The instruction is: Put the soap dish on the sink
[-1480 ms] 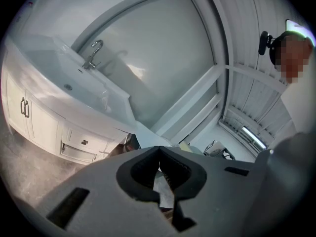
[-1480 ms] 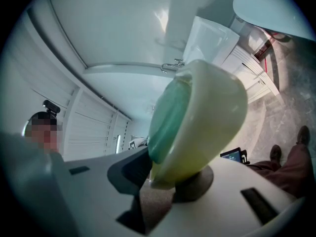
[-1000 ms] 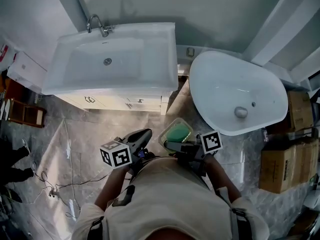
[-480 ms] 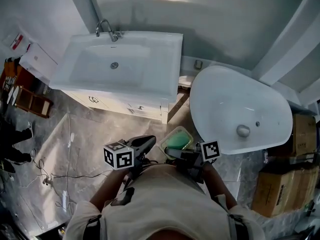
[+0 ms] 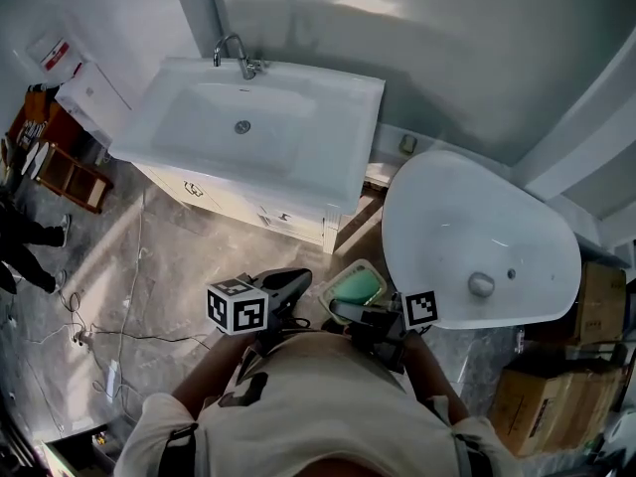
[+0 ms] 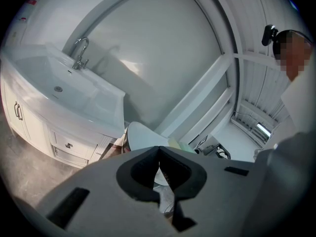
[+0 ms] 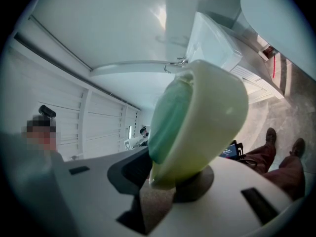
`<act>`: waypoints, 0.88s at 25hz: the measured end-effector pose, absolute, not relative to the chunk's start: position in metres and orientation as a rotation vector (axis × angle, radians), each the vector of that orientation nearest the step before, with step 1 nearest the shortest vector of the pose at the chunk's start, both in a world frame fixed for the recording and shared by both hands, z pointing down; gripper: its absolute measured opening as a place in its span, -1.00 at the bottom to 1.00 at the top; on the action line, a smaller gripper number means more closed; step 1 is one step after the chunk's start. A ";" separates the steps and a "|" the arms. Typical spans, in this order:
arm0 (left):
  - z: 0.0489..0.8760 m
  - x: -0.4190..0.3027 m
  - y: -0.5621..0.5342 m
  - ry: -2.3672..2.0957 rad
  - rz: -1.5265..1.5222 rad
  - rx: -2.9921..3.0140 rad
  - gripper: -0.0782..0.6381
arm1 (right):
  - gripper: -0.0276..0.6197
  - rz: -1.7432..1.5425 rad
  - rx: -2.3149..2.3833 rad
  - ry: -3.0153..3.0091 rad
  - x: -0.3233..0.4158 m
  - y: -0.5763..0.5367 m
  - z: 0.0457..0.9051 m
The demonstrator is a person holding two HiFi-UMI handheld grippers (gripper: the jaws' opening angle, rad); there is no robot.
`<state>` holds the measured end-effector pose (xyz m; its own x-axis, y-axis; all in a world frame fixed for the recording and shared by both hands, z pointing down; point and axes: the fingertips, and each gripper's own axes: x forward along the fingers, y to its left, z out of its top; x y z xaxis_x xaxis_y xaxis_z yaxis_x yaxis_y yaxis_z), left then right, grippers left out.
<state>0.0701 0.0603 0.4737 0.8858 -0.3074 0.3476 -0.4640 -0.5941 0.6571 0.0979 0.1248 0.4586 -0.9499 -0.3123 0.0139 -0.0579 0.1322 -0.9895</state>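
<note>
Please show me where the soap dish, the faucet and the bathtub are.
soap dish (image 5: 358, 288), head view, green inner tray.
faucet (image 5: 241, 61), head view, lower stem.
bathtub (image 5: 447, 217), head view, bare inner floor.

I see a pale yellow-green soap dish (image 5: 355, 288) with a teal-green inside, a white sink (image 5: 328, 147), a white bathtub (image 5: 457, 217) and a grey veined marble floor (image 5: 159, 256).

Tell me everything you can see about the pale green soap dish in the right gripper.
The pale yellow-green oval soap dish looks like glossy plastic, with a darker teal-green insert or soap inside. It is held in the air, open side up, above the grey floor. The right gripper pinches its near rim. It is not yet on the white rectangular sink.
</note>
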 end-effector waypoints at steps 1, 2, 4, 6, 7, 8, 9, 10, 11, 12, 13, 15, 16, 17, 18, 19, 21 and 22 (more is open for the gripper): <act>0.475 0.069 0.059 -0.545 0.248 2.246 -0.73 | -0.56 -1.918 -0.369 2.208 0.097 0.123 0.459; 0.476 0.069 0.057 -0.537 0.246 2.243 -0.73 | -0.56 -1.922 -0.377 2.209 0.097 0.122 0.460; 0.480 0.070 0.050 -0.511 0.247 2.237 -0.73 | -0.57 -1.925 -0.410 2.211 0.097 0.116 0.460; 0.481 0.069 0.042 -0.482 0.251 2.239 -0.73 | -0.57 -1.924 -0.447 2.205 0.095 0.108 0.461; 0.481 0.067 0.036 -0.471 0.251 2.243 -0.73 | -0.57 -1.926 -0.461 2.198 0.093 0.103 0.461; 0.480 0.064 0.029 -0.461 0.250 2.247 -0.73 | -0.57 -1.929 -0.473 2.191 0.089 0.098 0.461; 0.479 0.062 0.022 -0.454 0.247 2.251 -0.73 | -0.57 -1.932 -0.482 2.186 0.086 0.093 0.461; 0.478 0.058 0.014 -0.447 0.242 2.254 -0.73 | -0.57 -1.935 -0.487 2.186 0.081 0.087 0.461; 0.477 0.054 0.006 -0.442 0.238 2.256 -0.73 | -0.57 -1.937 -0.491 2.190 0.076 0.081 0.461; 0.477 0.049 -0.002 -0.440 0.235 2.260 -0.73 | -0.57 -1.940 -0.495 2.197 0.070 0.075 0.460; 0.476 0.043 -0.011 -0.443 0.232 2.264 -0.73 | -0.57 -1.943 -0.499 2.206 0.064 0.069 0.460; 0.474 0.029 -0.028 -0.457 0.227 2.274 -0.73 | -0.57 -1.948 -0.508 2.223 0.054 0.057 0.459; 0.473 0.022 -0.037 -0.460 0.224 2.278 -0.73 | -0.57 -1.949 -0.512 2.229 0.049 0.051 0.459; 0.472 0.015 -0.045 -0.459 0.218 2.280 -0.73 | -0.57 -1.951 -0.515 2.232 0.044 0.045 0.459; 0.471 0.009 -0.052 -0.455 0.210 2.280 -0.73 | -0.57 -1.952 -0.519 2.233 0.040 0.039 0.459; 0.470 0.004 -0.059 -0.451 0.199 2.277 -0.73 | -0.57 -1.954 -0.524 2.231 0.036 0.032 0.459; 0.469 -0.005 -0.072 -0.446 0.181 2.271 -0.73 | -0.57 -1.962 -0.544 2.225 0.030 0.021 0.460; 0.469 -0.008 -0.077 -0.445 0.175 2.270 -0.73 | -0.56 -1.964 -0.553 2.225 0.027 0.016 0.460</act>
